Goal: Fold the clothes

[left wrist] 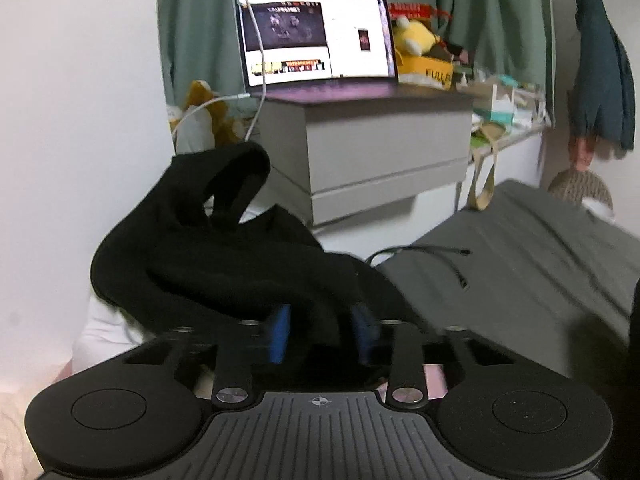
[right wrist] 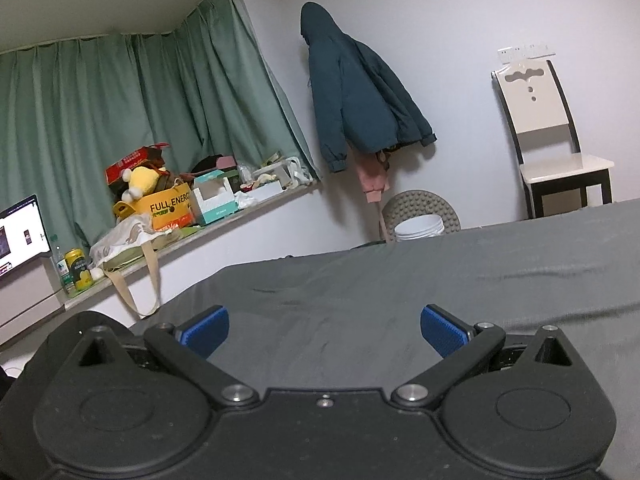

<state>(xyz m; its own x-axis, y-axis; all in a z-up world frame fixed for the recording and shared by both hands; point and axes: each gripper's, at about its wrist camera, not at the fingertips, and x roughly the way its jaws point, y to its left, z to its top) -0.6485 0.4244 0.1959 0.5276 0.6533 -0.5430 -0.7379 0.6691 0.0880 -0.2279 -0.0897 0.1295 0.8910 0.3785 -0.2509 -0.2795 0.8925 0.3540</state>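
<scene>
While the left gripper (left wrist: pixel 324 330) is clamped on a bunched black garment (left wrist: pixel 224 256), its blue pads (left wrist: pixel 280 332) half buried in the cloth, the right gripper (right wrist: pixel 324 330) hangs with jaws spread wide and nothing between them. The garment rises ahead and to the left of the left gripper in a crumpled heap, one loop of fabric standing up; whether it is a shirt or trousers cannot be told. The grey bed sheet (right wrist: pixel 400 280) stretches flat ahead of the right gripper, bare of clothing in that view.

Judged step: the garment is in hand, not folded; it fits either a lift to lay it out or a carry mid-fold. The next move likely calls for a second grip on a free edge by the right gripper, so the cloth can be spread.

Count: one garment held, two grippers, one black cable (left wrist: pixel 440 256) on the sheet beyond the left gripper.
</scene>
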